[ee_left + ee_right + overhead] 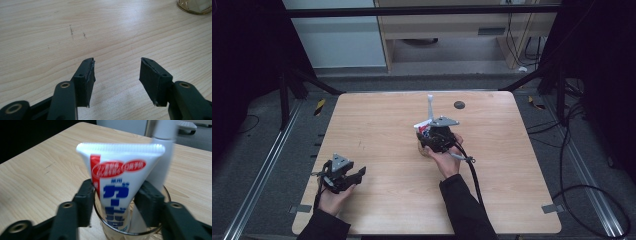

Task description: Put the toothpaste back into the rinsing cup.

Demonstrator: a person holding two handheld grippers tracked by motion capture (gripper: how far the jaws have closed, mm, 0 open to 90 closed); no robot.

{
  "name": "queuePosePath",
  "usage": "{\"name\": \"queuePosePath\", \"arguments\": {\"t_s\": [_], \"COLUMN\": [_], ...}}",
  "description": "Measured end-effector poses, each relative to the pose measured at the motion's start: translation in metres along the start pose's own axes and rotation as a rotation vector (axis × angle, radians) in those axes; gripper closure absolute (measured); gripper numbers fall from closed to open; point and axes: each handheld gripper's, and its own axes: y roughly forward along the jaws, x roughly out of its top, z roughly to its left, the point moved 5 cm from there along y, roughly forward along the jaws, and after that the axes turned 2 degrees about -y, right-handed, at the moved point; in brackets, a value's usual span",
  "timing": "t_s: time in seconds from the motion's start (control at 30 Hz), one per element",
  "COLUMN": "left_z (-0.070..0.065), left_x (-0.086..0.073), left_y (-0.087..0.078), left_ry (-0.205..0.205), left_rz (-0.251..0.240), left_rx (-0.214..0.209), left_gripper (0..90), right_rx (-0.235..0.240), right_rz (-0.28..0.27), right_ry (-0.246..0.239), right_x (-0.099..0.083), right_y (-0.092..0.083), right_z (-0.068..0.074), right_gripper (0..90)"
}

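A white toothpaste tube (117, 170) with red and blue print stands crimp end up in a clear glass cup (142, 233). Beside it in the cup rises a white toothbrush handle (160, 167), also seen as a thin white stick (430, 106) in the high view. My right gripper (117, 186) sits at the cup near the table's middle (432, 136). Its jaws flank the tube, open, the pads close to its sides without pressing. My left gripper (358, 174) rests low at the front left, open over bare wood (117, 72) with nothing between its fingers.
The wooden table (382, 120) has a small dark round disc (459, 104) at the back right. The cup's base (193, 6) shows far off in the left gripper view. A black cable (473, 175) trails from the right gripper toward the front edge.
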Motion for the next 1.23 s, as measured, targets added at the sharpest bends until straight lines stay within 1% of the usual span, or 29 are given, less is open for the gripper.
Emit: {"name": "queuePosePath", "arguments": {"t_s": [0.07, 0.13, 0.17, 0.2, 0.23, 0.3, 0.4, 0.47, 0.5, 0.57, 0.6, 0.63, 0.7, 0.77, 0.8, 0.83, 0.9, 0.97, 1.0, 1.03, 1.07, 1.1, 1.13, 1.23], "left_z": [0.000, -0.001, -0.001, -0.001, -0.001, -0.001, -0.001, 0.000, 0.000, 0.000, 0.001, 0.001, 0.000, 0.000, 0.000, 0.000, 0.000, 0.001, 0.001, 0.001, 0.001, 0.002, 0.002, 0.004], "left_x": [0.000, 0.000, 0.000, -0.001, -0.001, -0.001, -0.002, -0.002, -0.002, -0.003, -0.003, -0.003, -0.004, -0.004, -0.004, -0.004, -0.004, -0.004, -0.004, -0.004, -0.005, -0.005, -0.006, -0.006], "left_y": [0.000, 0.000, 0.000, 0.000, 0.000, 0.001, 0.001, 0.001, 0.001, 0.001, 0.001, 0.001, 0.001, 0.001, 0.001, 0.002, 0.002, 0.001, 0.001, 0.001, 0.002, 0.002, 0.002, 0.002], "left_ry": [0.000, 0.002, 0.002, 0.002, 0.002, 0.002, -0.002, -0.005, -0.004, -0.004, -0.006, -0.008, -0.006, -0.008, -0.008, -0.005, -0.005, -0.007, -0.007, -0.013, -0.017, -0.017, -0.018, -0.016], "left_rz": [0.002, 0.003, 0.003, 0.005, 0.005, 0.011, 0.015, 0.017, 0.018, 0.019, 0.021, 0.023, 0.027, 0.026, 0.026, 0.031, 0.034, 0.032, 0.032, 0.029, 0.030, 0.033, 0.036, 0.040], "left_rx": [-0.001, -0.002, -0.002, -0.003, -0.003, -0.006, -0.008, -0.011, -0.011, -0.011, -0.011, -0.012, -0.018, -0.020, -0.020, -0.020, -0.020, -0.020, -0.020, -0.019, -0.018, -0.017, -0.016, -0.013], "left_gripper": [44.8, 44.8, 44.7, 44.7, 44.7, 44.6, 44.5, 44.5, 44.4, 44.0, 43.9, 43.7, 42.8, 42.2, 42.0, 41.9, 41.4, 40.7, 40.3, 40.2, 39.9, 39.9, 39.4, 38.5], "right_rx": [-0.006, -0.010, -0.010, -0.006, -0.005, -0.010, -0.013, 0.002, 0.018, 0.031, 0.029, 0.019, 0.002, -0.015, -0.015, -0.029, -0.041, -0.060, -0.060, -0.077, -0.085, -0.085, -0.098, -0.125], "right_rz": [0.013, 0.013, 0.013, 0.020, 0.020, 0.019, 0.016, 0.016, 0.006, -0.008, -0.005, 0.001, 0.020, 0.024, 0.024, 0.034, 0.041, 0.056, 0.056, 0.066, 0.071, 0.071, 0.082, 0.098], "right_ry": [-0.011, -0.026, -0.026, -0.027, -0.021, -0.027, -0.015, 0.006, 0.029, 0.041, 0.047, 0.056, 0.059, 0.052, 0.052, 0.065, 0.070, 0.065, 0.065, 0.060, 0.060, 0.060, 0.069, 0.082], "right_x": [0.000, 0.000, 0.000, -0.002, -0.004, -0.007, -0.014, -0.018, -0.022, -0.028, -0.032, -0.036, -0.042, -0.049, -0.049, -0.058, -0.065, -0.075, -0.075, -0.084, -0.089, -0.089, -0.098, -0.109], "right_y": [-0.005, -0.013, -0.013, -0.021, -0.025, -0.032, -0.045, -0.054, -0.060, -0.069, -0.073, -0.077, -0.084, -0.090, -0.090, -0.098, -0.103, -0.110, -0.110, -0.116, -0.119, -0.119, -0.125, -0.134], "right_z": [0.000, 0.002, 0.002, 0.002, 0.002, 0.000, -0.004, -0.007, -0.008, -0.012, -0.014, -0.017, -0.022, -0.028, -0.028, -0.036, -0.042, -0.050, -0.050, -0.056, -0.059, -0.059, -0.066, -0.077], "right_gripper": [44.4, 39.2, 39.2, 33.5, 31.4, 29.3, 25.5, 22.4, 20.6, 19.4, 18.8, 18.5, 16.7, 16.7, 16.7, 16.3, 15.9, 15.1, 15.1, 14.9, 14.6, 14.6, 14.6, 14.3]}}
